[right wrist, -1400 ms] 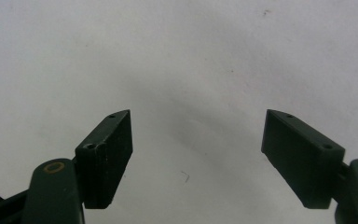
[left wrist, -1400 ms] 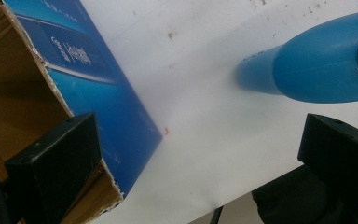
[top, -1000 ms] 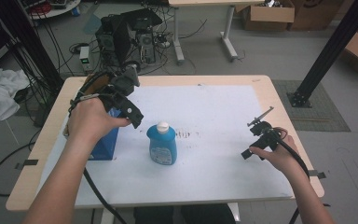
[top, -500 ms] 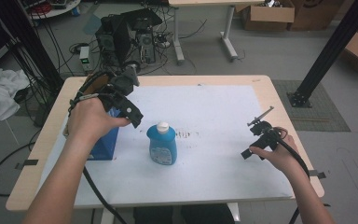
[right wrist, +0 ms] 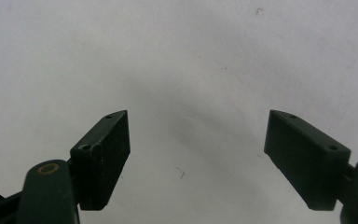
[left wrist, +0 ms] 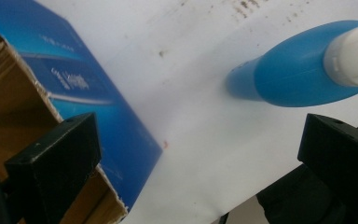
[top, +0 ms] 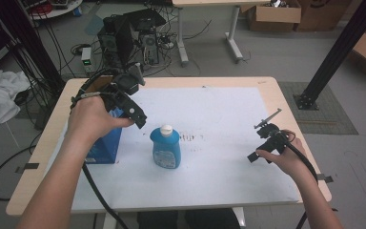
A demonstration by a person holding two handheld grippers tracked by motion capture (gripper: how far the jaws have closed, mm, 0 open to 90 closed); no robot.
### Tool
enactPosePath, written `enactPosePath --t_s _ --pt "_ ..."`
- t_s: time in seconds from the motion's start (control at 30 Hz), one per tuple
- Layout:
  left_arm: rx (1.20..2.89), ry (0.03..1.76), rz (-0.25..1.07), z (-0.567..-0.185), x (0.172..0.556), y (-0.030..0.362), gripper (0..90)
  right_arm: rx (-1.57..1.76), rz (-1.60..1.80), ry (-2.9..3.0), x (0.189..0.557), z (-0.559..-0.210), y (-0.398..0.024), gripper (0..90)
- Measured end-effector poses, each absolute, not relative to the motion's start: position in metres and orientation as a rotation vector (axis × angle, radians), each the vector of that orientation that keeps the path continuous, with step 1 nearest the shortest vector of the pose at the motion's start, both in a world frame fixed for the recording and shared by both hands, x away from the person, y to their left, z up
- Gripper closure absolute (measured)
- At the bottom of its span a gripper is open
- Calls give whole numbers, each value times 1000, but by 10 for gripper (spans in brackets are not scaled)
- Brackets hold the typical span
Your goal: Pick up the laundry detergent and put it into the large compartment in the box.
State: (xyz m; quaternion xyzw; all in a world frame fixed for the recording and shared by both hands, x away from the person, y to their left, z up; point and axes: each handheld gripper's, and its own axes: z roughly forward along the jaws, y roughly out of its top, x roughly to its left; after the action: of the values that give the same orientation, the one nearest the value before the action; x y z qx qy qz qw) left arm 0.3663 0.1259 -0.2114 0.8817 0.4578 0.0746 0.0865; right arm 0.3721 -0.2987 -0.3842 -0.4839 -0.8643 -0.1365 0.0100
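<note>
Your left hand-held gripper (left wrist: pixel 200 158), jaws spread wide, hovers over the open blue box (top: pixel 106 145) beside the upright blue bottle (top: pixel 166 147) mid-worktop (top: pixel 228 124). Your right hand-held gripper (right wrist: pixel 198 154), also released and empty, rests near the worktop's right edge.

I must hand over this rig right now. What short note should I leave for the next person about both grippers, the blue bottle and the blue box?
Left gripper: open, holding nothing, raised between the blue box and the blue bottle.
Right gripper: open, empty, low over bare white table cover at the right.
Bottle: upright mid-table, white cap on, apart from the box.
Box: at the left, top open.
Done: nothing gripped.
Left: probably grasp the bottle with the left gripper.
</note>
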Motion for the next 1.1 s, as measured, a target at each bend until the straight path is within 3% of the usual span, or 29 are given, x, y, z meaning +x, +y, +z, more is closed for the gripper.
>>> enactPosePath --t_s 0.47,1.1 --pt "2713 1064 158 -208 363 110 4 -1522 -440 -2696 370 -382 -302 228" --pt "2816 699 168 -217 359 82 3 -1515 -438 -2703 368 -382 -305 228"
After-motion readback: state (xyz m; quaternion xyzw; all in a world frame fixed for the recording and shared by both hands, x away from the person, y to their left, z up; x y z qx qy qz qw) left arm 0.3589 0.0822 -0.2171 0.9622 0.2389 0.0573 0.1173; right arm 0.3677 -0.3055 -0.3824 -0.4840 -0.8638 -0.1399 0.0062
